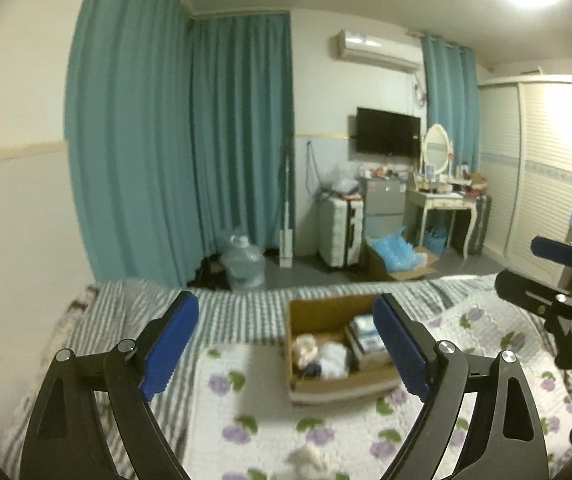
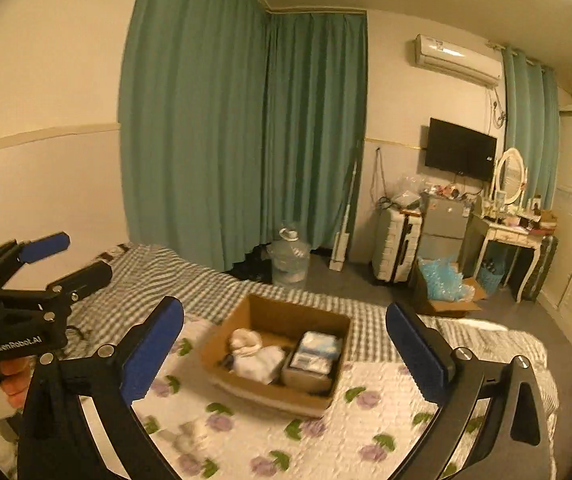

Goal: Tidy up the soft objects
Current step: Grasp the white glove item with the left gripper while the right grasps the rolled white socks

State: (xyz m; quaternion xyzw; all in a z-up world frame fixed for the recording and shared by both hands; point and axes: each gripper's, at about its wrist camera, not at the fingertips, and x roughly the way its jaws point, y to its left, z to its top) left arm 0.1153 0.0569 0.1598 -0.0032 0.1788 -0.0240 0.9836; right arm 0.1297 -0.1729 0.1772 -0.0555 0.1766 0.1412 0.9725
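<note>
1. Soft objects first: a pale bundle of soft things (image 2: pixel 257 354) sits in the left half of the open cardboard box (image 2: pixel 245 380), and one small pale soft thing (image 1: pixel 310 458) lies loose on the floral quilt (image 1: pixel 221 408), on the near side of the box.
2. The box rests on the bed, with a boxed pack (image 2: pixel 314 354) filling its right half, so the free room looks to be on the left, over the bundle.
3. Left gripper (image 1: pixel 286 346): jaws wide apart, nothing between the blue pads, hovering above the quilt and aimed over the box.
4. Right gripper (image 2: pixel 286 354): also spread wide and empty, pointing at the box from the right.
5. Both grippers hang clear of everything, so neither has a hold on anything.
6. My read: the loose one near the camera is the next candidate, and an open jaw suits a drop onto it.
7. The picture is blurred there, so I can't say what that item is.
</note>
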